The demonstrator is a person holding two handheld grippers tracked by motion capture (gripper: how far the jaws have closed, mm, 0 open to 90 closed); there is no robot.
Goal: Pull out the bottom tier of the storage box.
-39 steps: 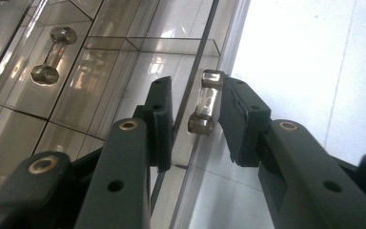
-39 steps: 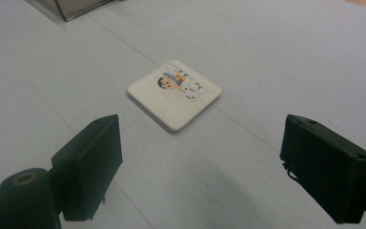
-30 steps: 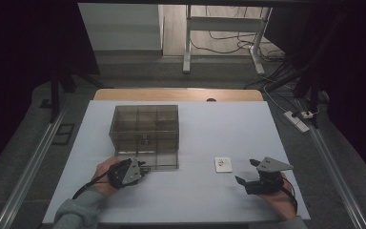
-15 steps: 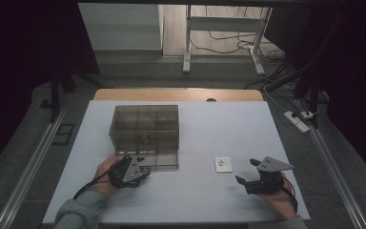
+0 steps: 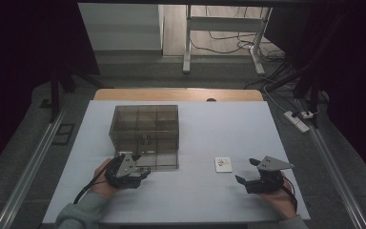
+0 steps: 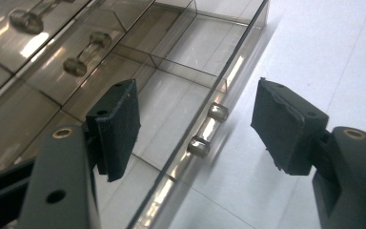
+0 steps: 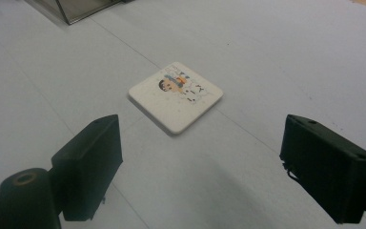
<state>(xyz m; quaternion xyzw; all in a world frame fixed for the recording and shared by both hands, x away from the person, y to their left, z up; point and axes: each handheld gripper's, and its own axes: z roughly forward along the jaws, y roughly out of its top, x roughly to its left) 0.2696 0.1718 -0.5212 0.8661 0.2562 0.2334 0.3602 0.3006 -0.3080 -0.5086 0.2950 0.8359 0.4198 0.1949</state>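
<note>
— Between the pads of the left gripper (image 6: 195, 119): two small metal studs (image 6: 208, 128) of a handle on the front wall of a pulled-out drawer (image 6: 171, 109). Jaws spread, just been opening, pressing on nothing; one pad over the drawer's floor, the other over the white table (image 6: 324, 43).

— And farther out from those jaws?

— Beyond the left pad, two more stud handles on the smoky clear box (image 5: 144, 125), its inside split into compartments. Seen from the high view: left gripper (image 5: 145, 172) at the box's near edge, just beside the open drawer (image 5: 164, 161), held by a hand with a grey-green sleeve, cable trailing back.

— Right gripper?

— Spread wide as well, gripping nothing. Ahead of its jaws, between them but apart from both pads: a small white square tile (image 7: 175, 97) with a printed cartoon figure, flat on the table. Past the tile, up and to the left, a corner of the box.

— From above?

— Right gripper (image 5: 245, 171) low over the table's near right part, grey three-cornered plate on top, tile (image 5: 223, 164) just ahead of it, toward the box. Grippers well apart, tile between them, nearer the right one. Beyond the table's far edge: floor, cables, a power strip (image 5: 297, 121).
</note>
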